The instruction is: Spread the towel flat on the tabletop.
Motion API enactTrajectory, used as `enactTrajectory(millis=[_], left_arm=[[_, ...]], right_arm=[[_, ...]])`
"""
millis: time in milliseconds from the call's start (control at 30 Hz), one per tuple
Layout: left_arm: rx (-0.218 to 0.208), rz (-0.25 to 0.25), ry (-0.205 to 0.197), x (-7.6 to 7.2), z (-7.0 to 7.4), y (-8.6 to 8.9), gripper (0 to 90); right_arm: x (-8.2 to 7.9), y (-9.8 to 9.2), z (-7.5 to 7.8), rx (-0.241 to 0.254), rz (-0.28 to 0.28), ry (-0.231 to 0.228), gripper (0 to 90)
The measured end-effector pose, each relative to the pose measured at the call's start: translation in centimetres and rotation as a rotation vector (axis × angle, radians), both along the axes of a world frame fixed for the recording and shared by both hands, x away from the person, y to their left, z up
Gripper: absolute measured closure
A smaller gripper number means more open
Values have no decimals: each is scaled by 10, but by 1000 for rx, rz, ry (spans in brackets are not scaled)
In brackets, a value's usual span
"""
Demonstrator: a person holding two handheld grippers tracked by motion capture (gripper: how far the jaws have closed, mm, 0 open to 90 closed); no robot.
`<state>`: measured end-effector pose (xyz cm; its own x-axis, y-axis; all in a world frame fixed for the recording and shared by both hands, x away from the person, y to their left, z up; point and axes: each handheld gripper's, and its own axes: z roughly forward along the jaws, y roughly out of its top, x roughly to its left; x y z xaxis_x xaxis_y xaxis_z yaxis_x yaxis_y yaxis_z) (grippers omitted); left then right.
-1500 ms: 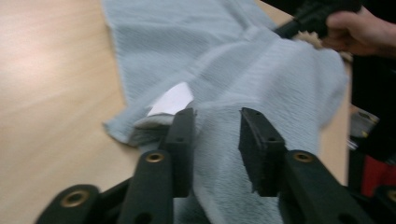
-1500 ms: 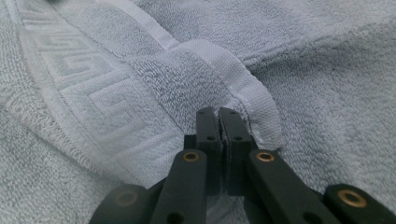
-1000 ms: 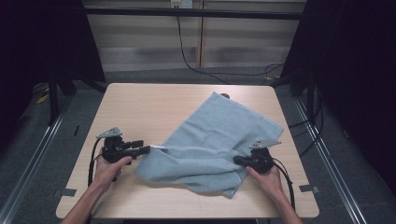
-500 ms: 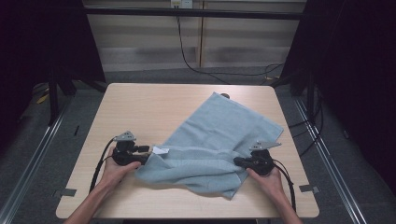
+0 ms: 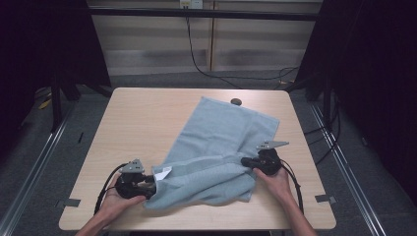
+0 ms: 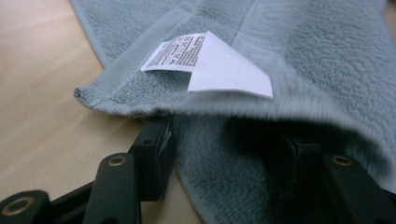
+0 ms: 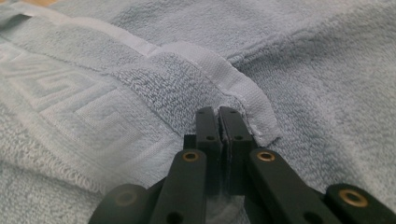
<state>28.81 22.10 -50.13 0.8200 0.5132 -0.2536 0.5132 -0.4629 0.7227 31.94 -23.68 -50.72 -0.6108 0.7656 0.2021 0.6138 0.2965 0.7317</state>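
1. High view: a pale blue towel [image 5: 219, 147] lies partly folded across the table [image 5: 133, 123], between the left gripper [image 5: 152, 186] and the right gripper [image 5: 244, 162].
2. Left gripper view: jaws spread wide around the towel corner under its white label [image 6: 210, 65].
3. Right gripper view: jaws pinched tight on the towel's hem [image 7: 233, 86].

We have moved our left gripper [image 5: 153, 187] in to the towel [image 5: 216, 147] corner, its jaws now spread around the edge.
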Motion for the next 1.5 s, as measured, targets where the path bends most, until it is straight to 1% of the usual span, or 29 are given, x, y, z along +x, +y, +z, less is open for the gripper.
enactTrajectory(millis=[33,67,100,133,167,233,433,467,533,567,667,700,733,800,867,900,933,967,1067,1167,1233,1267,1300,1333,1367,1400,1433,1467,1500], left_arm=[[0,0,0,0,0,0,462],[-29,54,1,5,4,10,477],[-29,54,1,5,4,10,484],[-65,114,-13,12,8,21,491],[-69,138,-18,16,11,25,493],[-66,169,-64,23,15,31,497],[-124,221,-44,45,17,30,467],[-114,204,-28,50,13,24,449],[-66,181,-23,51,6,16,412],[-66,181,-23,51,6,16,384],[-39,130,0,46,-3,7,373],[-22,135,-3,45,-5,6,366],[-18,135,-23,43,-6,6,355],[-11,127,-33,41,-6,6,369],[-9,116,-41,39,-6,6,401],[-2,81,-67,33,-7,5,520],[5,54,-63,31,-6,6,586],[5,54,-63,31,-6,6,652],[-6,36,-46,27,-5,8,761],[-41,40,-43,28,0,13,824],[-97,54,-44,27,7,18,833],[-97,54,-44,27,7,18,835],[-147,63,-59,27,17,22,836],[-147,63,-59,27,17,22,836],[-200,74,-90,25,32,24,836],[-233,77,-106,24,40,26,836],[-233,77,-106,24,40,26,836],[-270,72,-141,18,55,29,836],[-288,66,-153,14,62,29,836]], right_arm=[[0,0,0,0,0,0,880],[1,4,2,-26,6,-6,880],[2,5,1,-30,7,-13,880],[2,6,1,-28,8,-12,880],[1,7,1,-26,6,-12,879],[1,7,1,-31,10,-17,879],[1,7,1,-32,9,-18,878],[1,7,1,-32,9,-19,878],[1,7,1,-31,10,-19,878],[1,7,1,-33,11,-19,877],[0,7,1,-31,13,-19,877],[0,7,1,-30,14,-20,877],[0,7,1,-29,14,-23,877],[-1,7,1,-24,7,-20,877],[-1,8,1,-24,6,-21,877],[-2,8,1,-27,6,-21,878],[-3,8,1,-27,4,-20,878],[-4,8,1,-27,5,-21,878],[-6,8,2,-26,2,-21,878],[-11,4,8,4,-13,-41,880],[-14,1,16,37,-27,-62,880],[-14,1,16,37,-27,-62,880],[-20,-3,28,77,-36,-97,881],[-22,-4,33,88,-38,-111,881],[-25,-5,40,100,-35,-128,881],[-28,-5,48,113,-36,-148,882],[-28,-5,48,113,-36,-148,882],[-39,-7,65,144,-23,-193,882],[-43,-8,71,147,-18,-205,882]])
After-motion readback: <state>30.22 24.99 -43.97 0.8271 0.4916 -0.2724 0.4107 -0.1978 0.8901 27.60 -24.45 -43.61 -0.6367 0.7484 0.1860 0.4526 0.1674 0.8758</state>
